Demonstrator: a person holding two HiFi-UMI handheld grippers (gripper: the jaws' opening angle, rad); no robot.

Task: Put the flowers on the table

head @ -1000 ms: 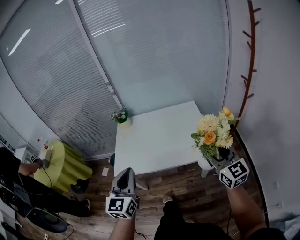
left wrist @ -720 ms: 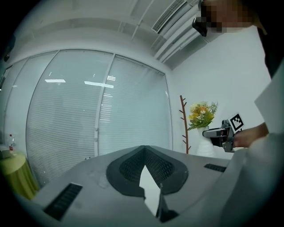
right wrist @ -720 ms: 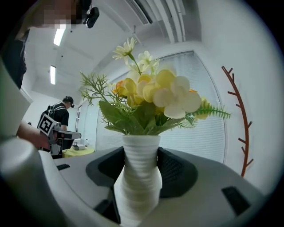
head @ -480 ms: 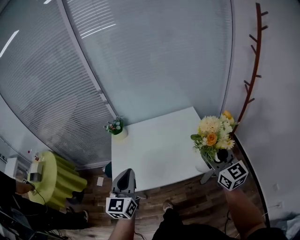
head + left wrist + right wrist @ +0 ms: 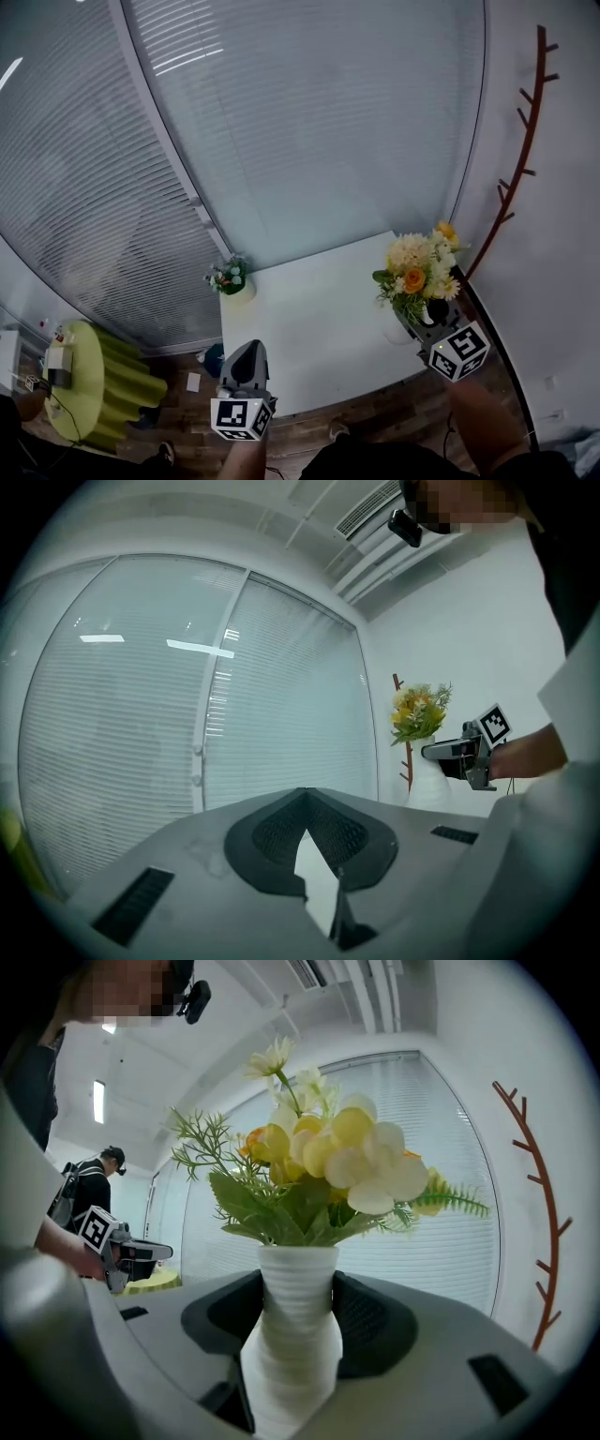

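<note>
right gripper [image 5: 419,324] was clamped round the white vase [image 5: 291,1335] of flowers [image 5: 419,272], over the table [image 5: 309,319] edge, left gripper [image 5: 246,347] pinched together, empty

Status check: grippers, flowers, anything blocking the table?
Left gripper shut, empty. Right gripper clamped on white vase, flowers upright, over right edge of table. Small potted plant on far left corner, not in the way.

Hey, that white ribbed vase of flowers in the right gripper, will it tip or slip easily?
Probably top-heavy: the flowers spread far wider than the narrow vase, so it may tip. The ribbed surface likely helps the right gripper hold it.
</note>
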